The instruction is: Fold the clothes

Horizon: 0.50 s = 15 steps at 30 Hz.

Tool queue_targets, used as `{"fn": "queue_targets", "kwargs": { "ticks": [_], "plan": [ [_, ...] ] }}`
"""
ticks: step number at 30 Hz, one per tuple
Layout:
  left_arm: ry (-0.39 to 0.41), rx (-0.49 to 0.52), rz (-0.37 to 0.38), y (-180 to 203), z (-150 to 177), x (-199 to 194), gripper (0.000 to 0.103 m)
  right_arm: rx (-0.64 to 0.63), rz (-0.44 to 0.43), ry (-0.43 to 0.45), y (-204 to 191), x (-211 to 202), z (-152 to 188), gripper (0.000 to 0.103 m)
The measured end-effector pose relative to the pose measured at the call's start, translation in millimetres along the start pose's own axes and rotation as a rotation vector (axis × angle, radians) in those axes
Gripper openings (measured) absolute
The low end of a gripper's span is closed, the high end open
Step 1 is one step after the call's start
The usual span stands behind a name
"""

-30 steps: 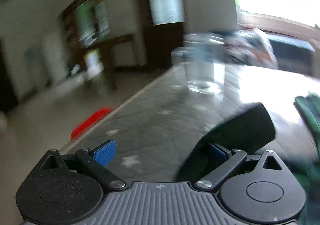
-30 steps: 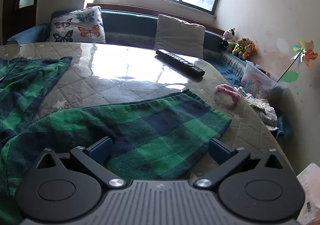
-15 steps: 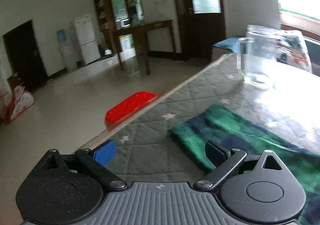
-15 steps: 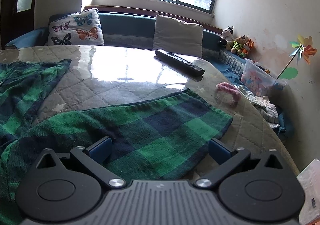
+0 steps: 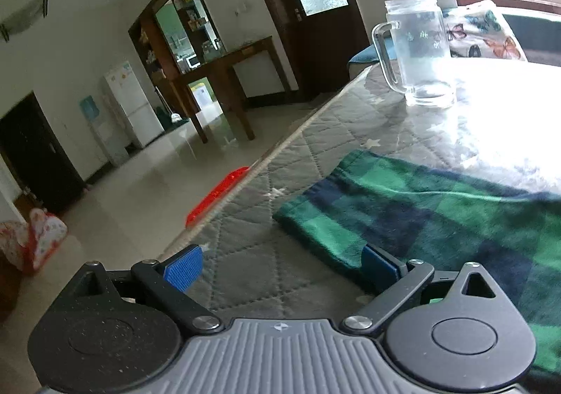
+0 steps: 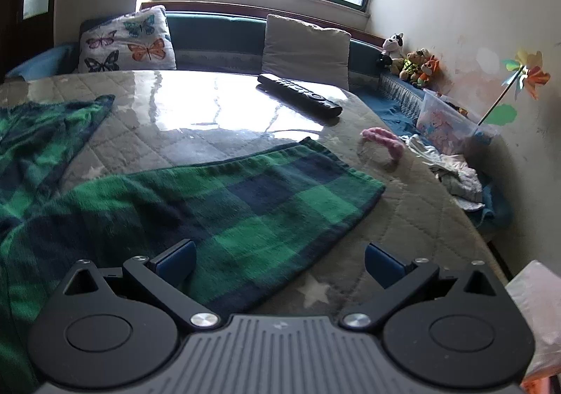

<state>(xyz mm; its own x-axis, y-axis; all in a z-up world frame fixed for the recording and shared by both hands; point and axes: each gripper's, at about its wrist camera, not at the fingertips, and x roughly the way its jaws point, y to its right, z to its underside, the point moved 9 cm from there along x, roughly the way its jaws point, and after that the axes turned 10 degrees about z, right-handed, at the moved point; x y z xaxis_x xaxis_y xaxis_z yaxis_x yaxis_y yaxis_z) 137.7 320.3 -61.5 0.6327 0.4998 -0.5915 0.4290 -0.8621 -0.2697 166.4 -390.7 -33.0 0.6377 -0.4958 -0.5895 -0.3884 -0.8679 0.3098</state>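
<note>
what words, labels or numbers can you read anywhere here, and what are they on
None can be read.
Glass mug: faint white marks on its side, too blurred to read.
Remote control: buttons show, their labels too small.
Clear plastic box: pink pictures, no legible text.
Fridge: small stickers, too small to read.

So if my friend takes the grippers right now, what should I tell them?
Left gripper: open, empty, low over the table at one end of the green plaid cloth.
Right gripper: open, empty, at the other end.
The cloth lies spread on the table, a bit rumpled, no fold visible yet.
Glass mug and remote sit beyond it.
Left to do: grip both ends and fold.
</note>
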Motion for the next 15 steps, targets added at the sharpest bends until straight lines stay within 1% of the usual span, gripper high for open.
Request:
{"fn": "queue_targets", "kwargs": {
  "ticks": [3,5,7,9,12,15],
  "plan": [
    [-0.003,0.008,-0.013,-0.1,1.5,-1.7,0.098,0.004,0.004,-0.007,5.2,-1.6,2.9,0.103],
    [0.009,0.006,0.002,3.3,0.0,-8.8,0.098,0.02,0.003,-0.014,10.5,-1.5,5.1,0.103],
    [0.035,0.019,0.028,10.4,-2.9,-22.1,0.098,0.045,0.015,-0.02,19.4,1.1,5.2,0.098],
    [0.062,0.035,0.057,18.8,-5.4,-36.5,0.098,0.078,0.027,-0.028,30.4,5.6,3.6,0.096],
    [0.094,0.062,0.107,34.9,-7.4,-54.0,0.098,0.139,0.034,-0.045,47.4,15.2,-0.5,0.089],
    [0.113,0.077,0.18,53.4,-8.5,-68.3,0.098,0.199,0.029,-0.057,62.7,28.6,-8.9,0.084]
  ]
}}
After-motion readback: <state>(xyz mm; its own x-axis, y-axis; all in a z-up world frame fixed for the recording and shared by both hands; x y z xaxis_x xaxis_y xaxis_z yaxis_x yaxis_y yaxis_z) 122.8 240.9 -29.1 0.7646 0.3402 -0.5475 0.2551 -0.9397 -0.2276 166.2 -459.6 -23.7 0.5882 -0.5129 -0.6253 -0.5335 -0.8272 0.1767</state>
